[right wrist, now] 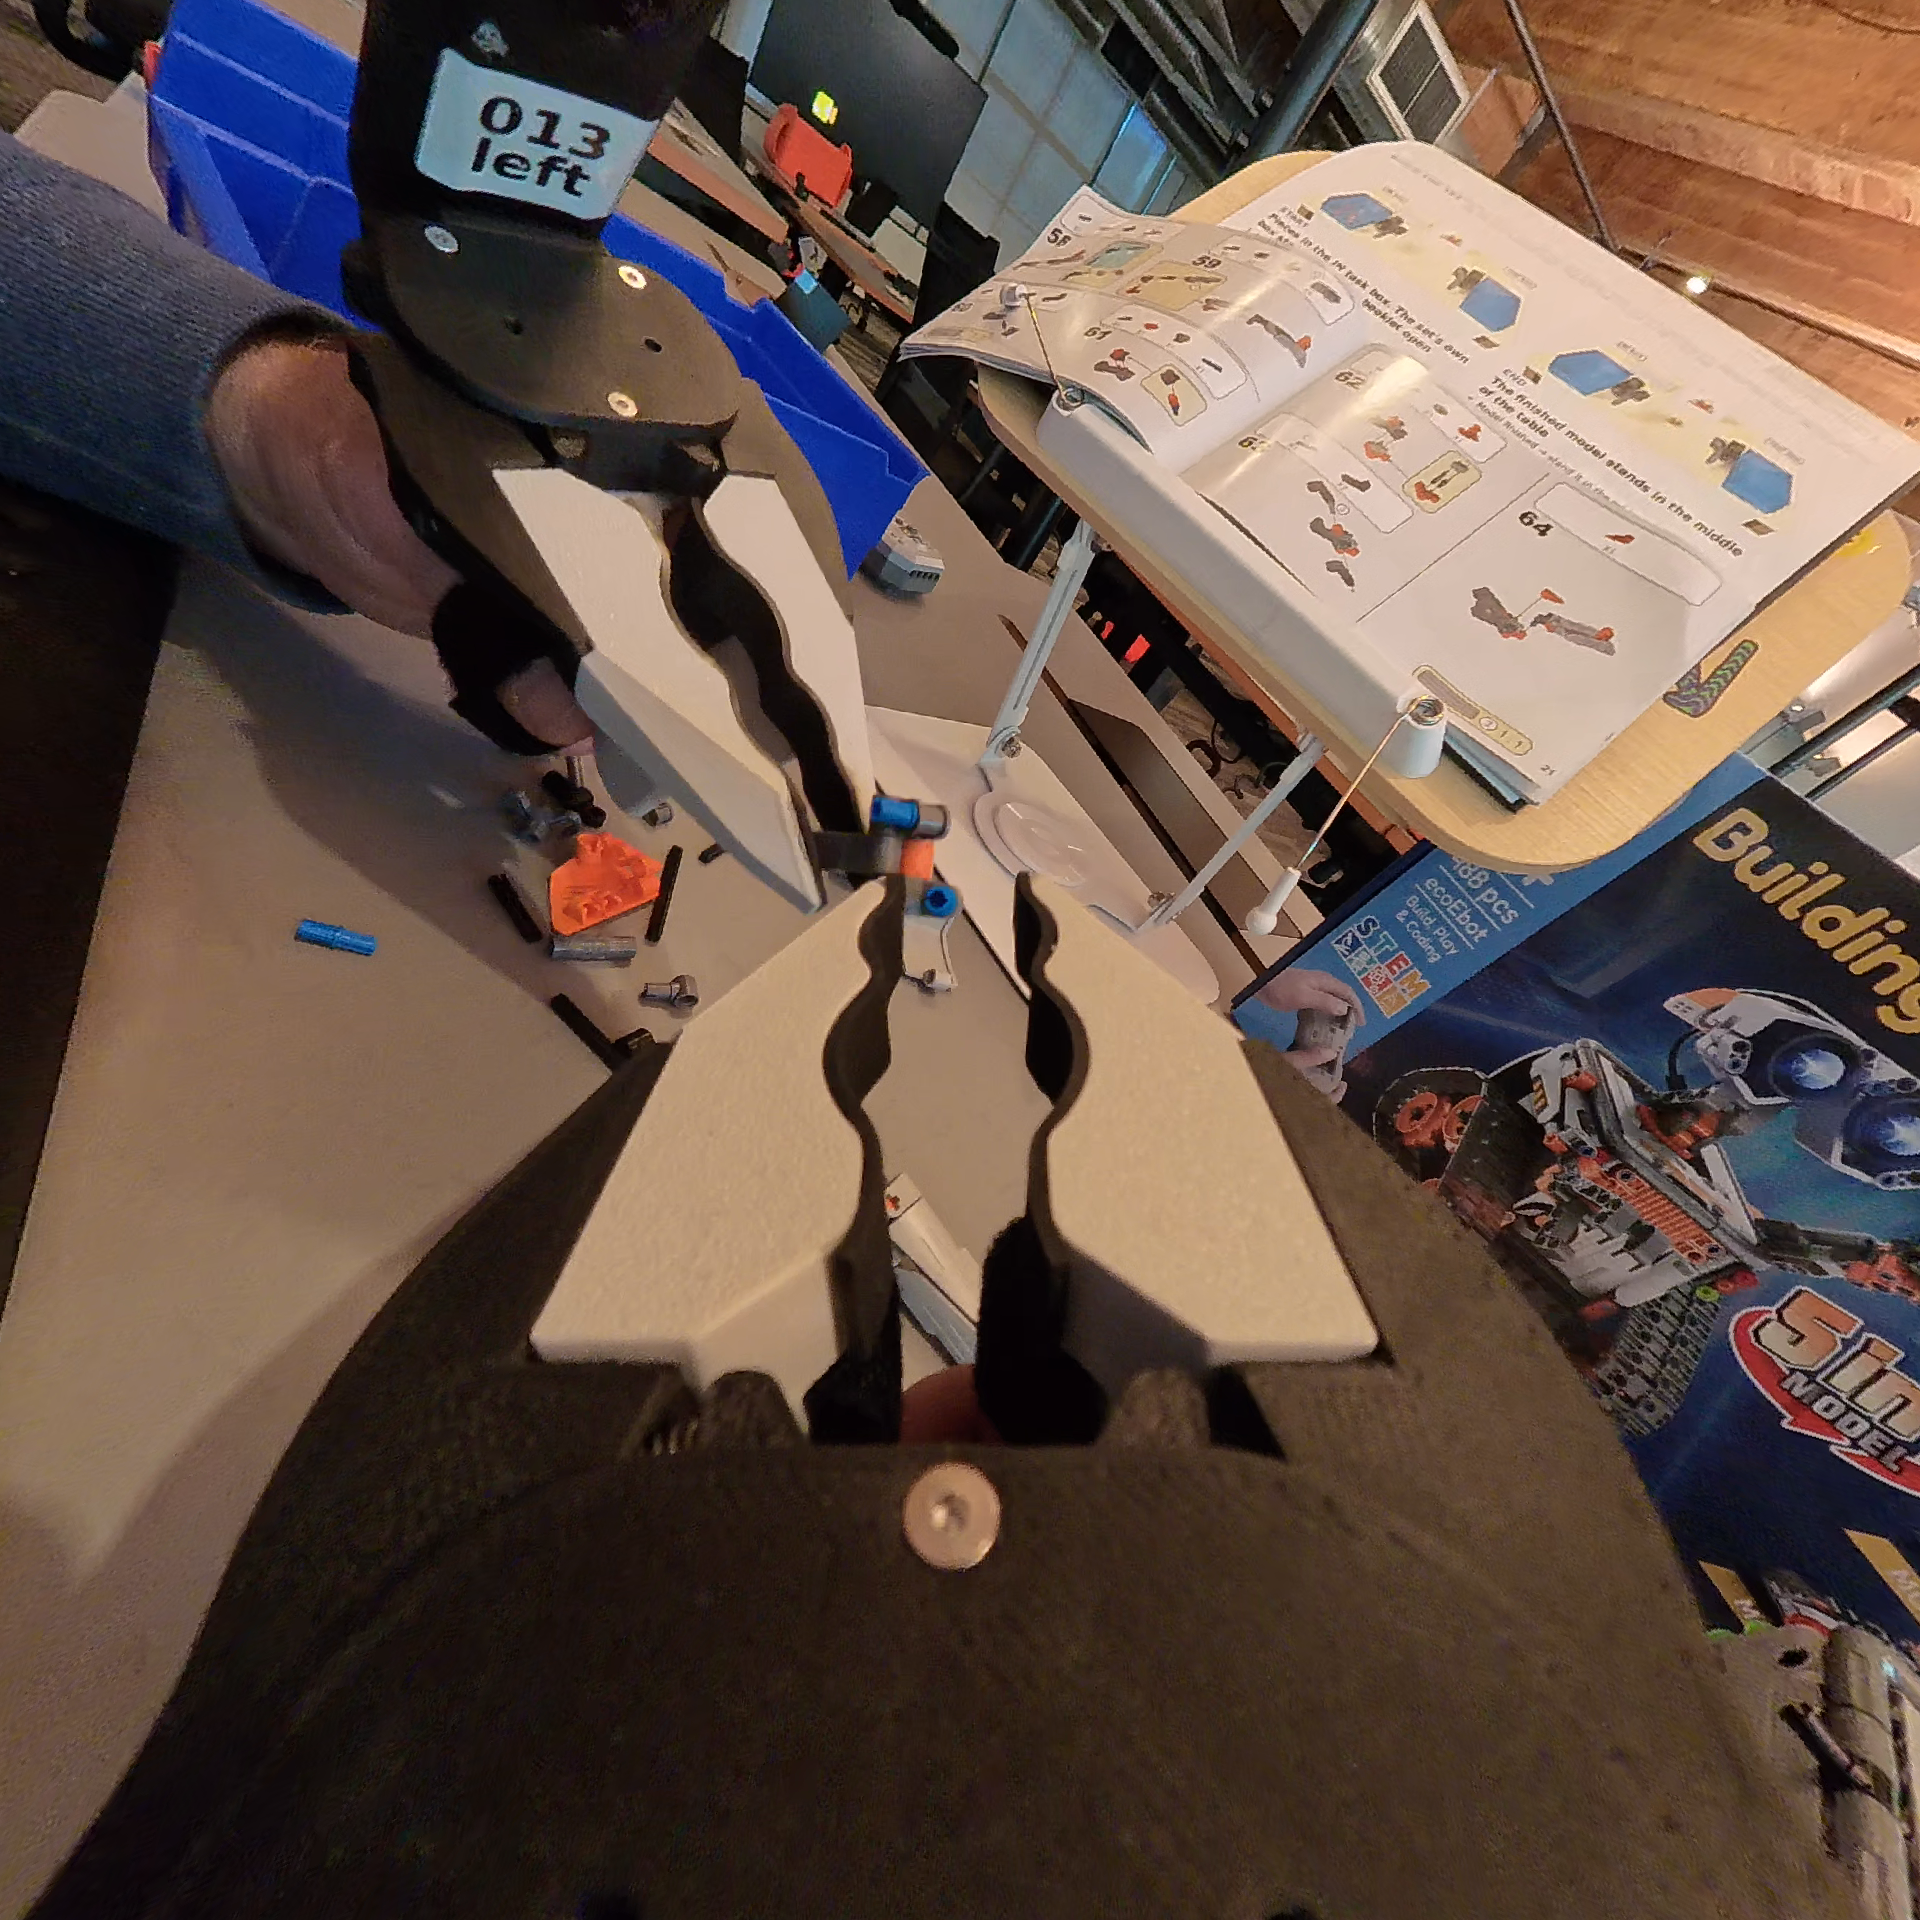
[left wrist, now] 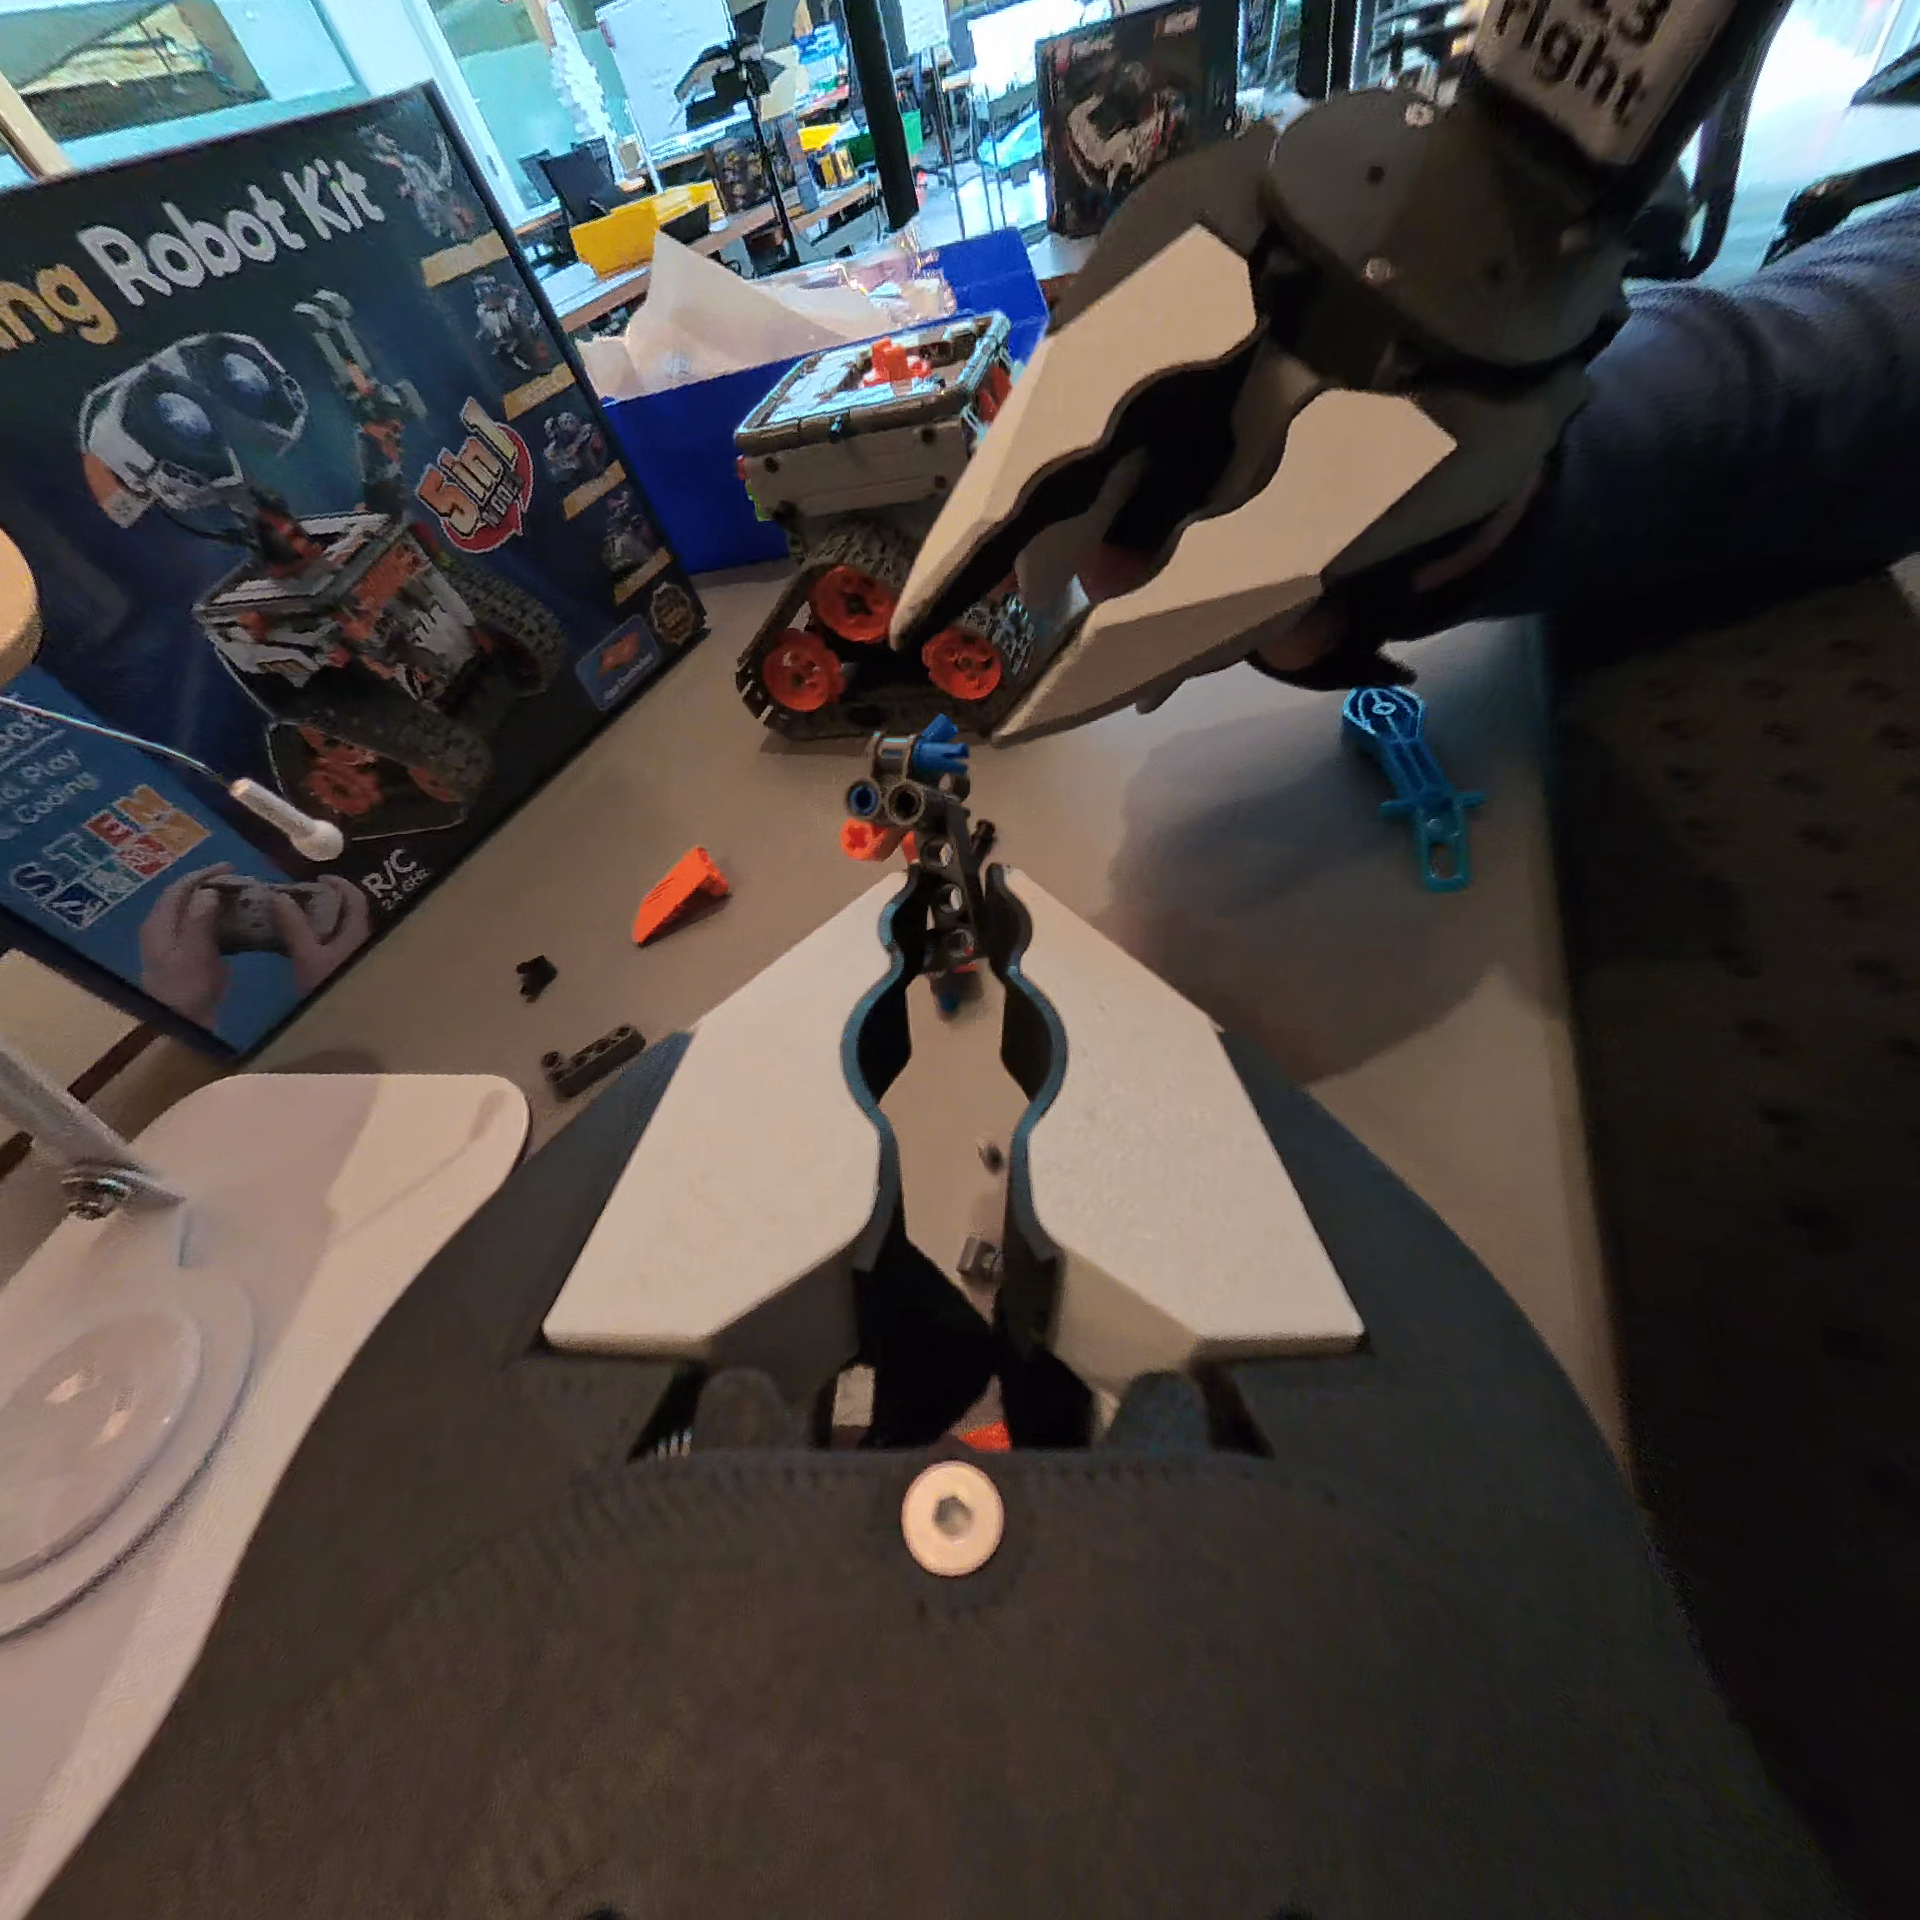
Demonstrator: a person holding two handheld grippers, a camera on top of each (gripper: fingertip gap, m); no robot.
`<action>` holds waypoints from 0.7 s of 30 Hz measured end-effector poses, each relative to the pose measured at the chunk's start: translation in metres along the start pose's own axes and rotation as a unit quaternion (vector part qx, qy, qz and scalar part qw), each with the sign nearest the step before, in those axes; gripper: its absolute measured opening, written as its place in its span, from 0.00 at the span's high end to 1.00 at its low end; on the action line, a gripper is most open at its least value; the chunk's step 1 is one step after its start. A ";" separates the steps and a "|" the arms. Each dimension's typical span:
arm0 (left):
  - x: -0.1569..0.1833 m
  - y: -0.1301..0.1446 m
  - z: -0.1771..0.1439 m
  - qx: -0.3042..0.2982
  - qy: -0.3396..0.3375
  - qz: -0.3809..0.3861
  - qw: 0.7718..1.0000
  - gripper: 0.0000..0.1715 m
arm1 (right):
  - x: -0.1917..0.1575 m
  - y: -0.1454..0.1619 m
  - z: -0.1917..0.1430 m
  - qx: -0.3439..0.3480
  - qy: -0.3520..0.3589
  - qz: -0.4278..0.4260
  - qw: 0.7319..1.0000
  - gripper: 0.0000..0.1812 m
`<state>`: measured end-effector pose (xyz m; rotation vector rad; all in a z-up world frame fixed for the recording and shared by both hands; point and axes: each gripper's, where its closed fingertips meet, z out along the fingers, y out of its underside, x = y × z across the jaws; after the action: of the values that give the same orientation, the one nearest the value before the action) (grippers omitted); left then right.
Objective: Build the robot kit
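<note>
Glossy cardboard box (left wrist: 312, 499) (matt table (left wrist: 1195, 831))

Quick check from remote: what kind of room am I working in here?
Probably a workshop or maker lab set up for building-kit assembly: a robot kit box stands on the grey table, an instruction booklet lies open on a stand, and more worktables with bins fill the background.

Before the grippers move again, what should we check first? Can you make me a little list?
1. Left hand-held gripper shut on the small brick assembly: ok.
2. Right hand-held gripper open, nothing gripped: ok.
3. Right one's fingertip touching the assembly: cannot tell.
4. Tracked robot model standing upright on the table: ok.
5. Instruction booklet open on its stand: ok.
6. Loose orange piece apart from both grippers: ok.
</note>
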<state>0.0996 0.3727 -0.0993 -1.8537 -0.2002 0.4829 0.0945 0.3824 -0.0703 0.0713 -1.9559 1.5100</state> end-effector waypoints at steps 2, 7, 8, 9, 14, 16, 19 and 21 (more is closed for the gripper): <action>-0.001 -0.001 -0.001 0.003 0.003 -0.010 1.000 0.95 | -0.001 0.001 0.000 -0.001 -0.003 0.001 1.000 0.89; 0.005 -0.002 -0.001 0.005 0.013 -0.002 1.000 0.95 | -0.002 0.002 0.002 -0.002 -0.007 0.003 1.000 0.89; 0.005 -0.003 -0.002 0.007 0.014 -0.006 1.000 0.95 | -0.002 0.002 0.002 -0.002 -0.008 0.004 1.000 0.89; 0.005 -0.003 -0.002 0.008 0.016 -0.012 1.000 0.95 | -0.003 0.002 0.002 -0.002 -0.009 0.005 1.000 0.89; 0.005 -0.002 -0.001 0.008 0.021 -0.021 1.000 0.95 | -0.004 0.003 0.002 -0.003 -0.012 0.005 1.000 0.90; 0.005 -0.003 -0.001 0.009 0.023 -0.024 0.999 0.95 | -0.004 0.003 0.002 -0.002 -0.013 0.006 1.000 0.90; 0.006 -0.003 -0.001 0.012 0.028 -0.034 0.999 0.95 | -0.004 0.003 0.002 -0.002 -0.013 0.006 1.000 0.89; 0.006 -0.003 -0.001 0.013 0.030 -0.038 0.999 0.95 | -0.004 0.002 0.002 -0.002 -0.013 0.007 1.000 0.89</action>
<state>0.1056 0.3753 -0.0973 -1.8246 -0.2221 0.3738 0.0957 0.3802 -0.0744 0.0767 -1.9829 1.5219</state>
